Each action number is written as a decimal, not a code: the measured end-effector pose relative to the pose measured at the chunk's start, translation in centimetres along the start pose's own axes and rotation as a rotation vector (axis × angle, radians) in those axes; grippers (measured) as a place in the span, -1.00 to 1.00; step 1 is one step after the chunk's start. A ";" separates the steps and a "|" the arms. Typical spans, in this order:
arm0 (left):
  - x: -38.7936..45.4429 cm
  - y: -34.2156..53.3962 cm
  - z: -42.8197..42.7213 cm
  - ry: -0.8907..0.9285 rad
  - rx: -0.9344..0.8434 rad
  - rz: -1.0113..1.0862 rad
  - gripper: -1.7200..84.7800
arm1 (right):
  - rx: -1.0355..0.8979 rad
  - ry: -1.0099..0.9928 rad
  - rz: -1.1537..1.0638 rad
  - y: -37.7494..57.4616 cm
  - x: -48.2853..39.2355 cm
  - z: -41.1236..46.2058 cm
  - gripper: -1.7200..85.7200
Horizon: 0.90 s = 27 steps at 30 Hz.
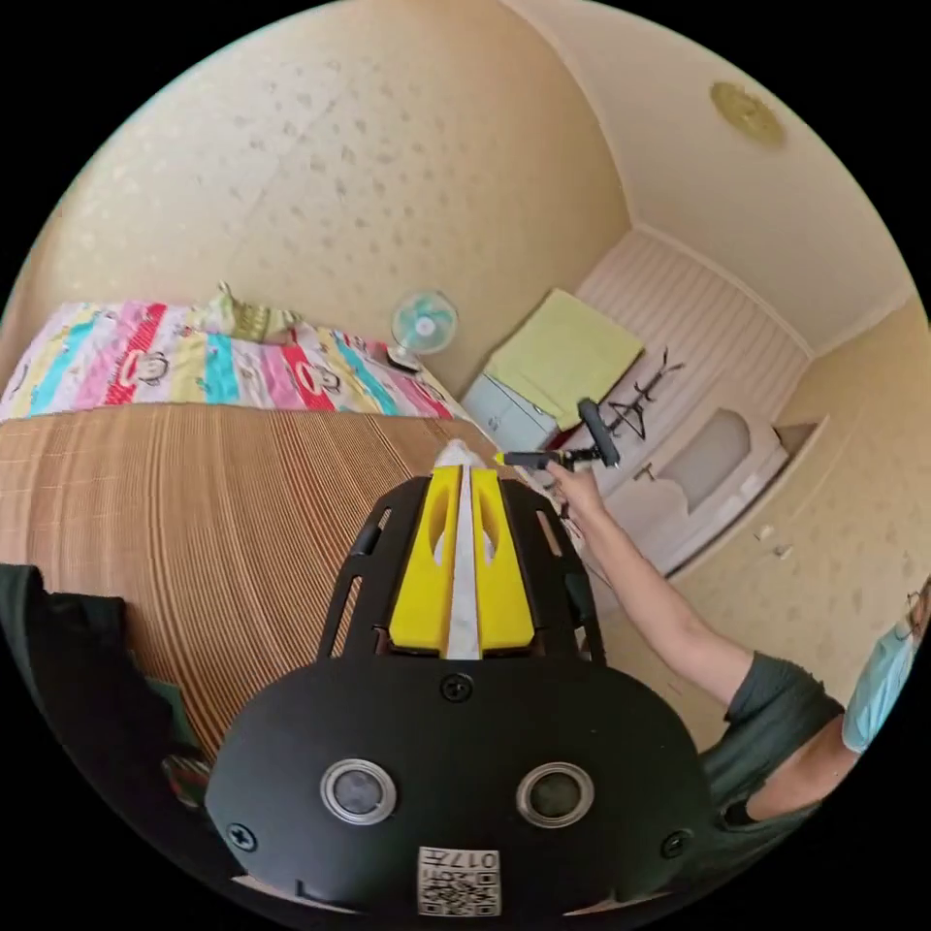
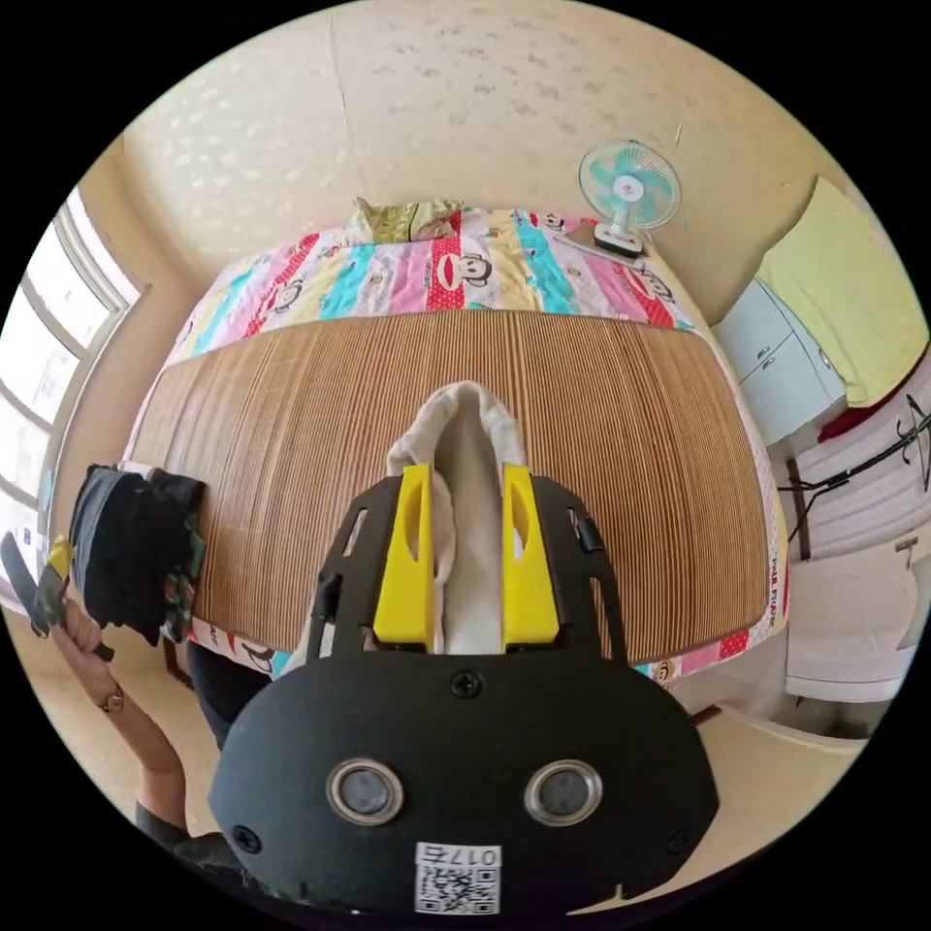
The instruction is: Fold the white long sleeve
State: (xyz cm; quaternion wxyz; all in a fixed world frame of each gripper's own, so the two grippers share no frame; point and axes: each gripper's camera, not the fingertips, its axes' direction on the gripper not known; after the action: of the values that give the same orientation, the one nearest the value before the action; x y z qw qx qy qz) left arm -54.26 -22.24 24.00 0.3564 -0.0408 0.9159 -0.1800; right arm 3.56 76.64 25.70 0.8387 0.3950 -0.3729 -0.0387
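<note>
Left gripper view: the left gripper (image 1: 464,485) clamps a thin strip of the white long sleeve (image 1: 464,572) above the bed's bamboo mat (image 1: 194,524).

Right gripper view: the right gripper (image 2: 465,485) pinches a thicker bunch of the same cream-white cloth. Judged step: lifting; next, spread it flat on the mat.

A bed (image 2: 679,291) carries a ribbed bamboo mat (image 2: 601,407), 1 fan (image 2: 628,194) and dark clothes (image 2: 131,553).
</note>
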 end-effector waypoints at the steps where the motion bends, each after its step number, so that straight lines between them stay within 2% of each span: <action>1: -1.2 2.2 4.9 0.027 -0.125 -0.021 -0.75 | -0.033 0.027 -0.004 0.1 0.2 1.8 -0.72; 4: -3.1 10.2 16.7 0.039 -0.410 -0.069 -0.61 | -0.040 0.085 -0.015 2.7 1.7 7.7 -0.73; 7: -2.3 18.1 25.2 0.027 -0.589 -0.029 -0.60 | -0.055 0.038 0.028 6.8 4.4 12.9 -0.74; 11: -1.2 23.7 30.4 -0.059 -0.644 -0.034 -0.66 | -0.012 0.035 0.119 13.1 8.7 17.6 -0.75; 13: -1.5 24.7 31.2 -0.213 -0.635 -0.022 -0.89 | -0.027 0.083 0.138 14.9 10.6 19.9 -0.76; 14: -1.6 24.7 31.2 -0.277 -0.636 -0.012 -0.91 | 0.003 0.053 0.119 16.1 11.6 21.1 -0.76; 15: -1.6 24.4 31.1 -0.269 -0.660 0.032 -0.95 | 0.123 0.023 0.101 17.8 12.5 21.1 -0.76; 17: -2.6 23.2 30.4 -0.186 -0.719 0.041 -0.97 | 0.246 -0.003 0.084 19.8 13.6 20.9 -0.77; 18: -3.9 21.7 28.5 -0.052 -0.705 0.019 -0.97 | 0.249 -0.015 0.100 19.8 14.4 20.9 -0.77; 19: -6.1 19.7 24.9 0.084 -0.600 -0.064 -0.98 | 0.236 -0.014 0.105 19.5 14.7 20.9 -0.77; 21: -10.7 16.6 18.0 0.176 -0.405 -0.219 -0.98 | 0.244 0.018 0.099 19.3 15.2 20.8 -0.77; 23: -16.2 14.0 10.1 0.072 -0.238 -0.391 -0.98 | 0.256 0.064 0.083 19.3 15.1 20.4 -0.78; 25: -22.4 13.3 -1.5 -0.104 0.097 -0.604 -0.97 | 0.263 0.127 0.051 19.3 14.7 20.1 -0.78; 27: -23.7 15.1 -8.9 -0.214 0.342 -0.687 -0.95 | 0.277 0.205 0.019 19.3 14.3 19.6 -0.79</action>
State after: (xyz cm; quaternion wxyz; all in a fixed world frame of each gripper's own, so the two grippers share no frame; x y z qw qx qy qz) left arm -41.80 -0.71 39.75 0.3705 -0.3033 0.7634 -0.4335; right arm -3.47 72.27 55.61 0.8103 0.5050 -0.2910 0.0615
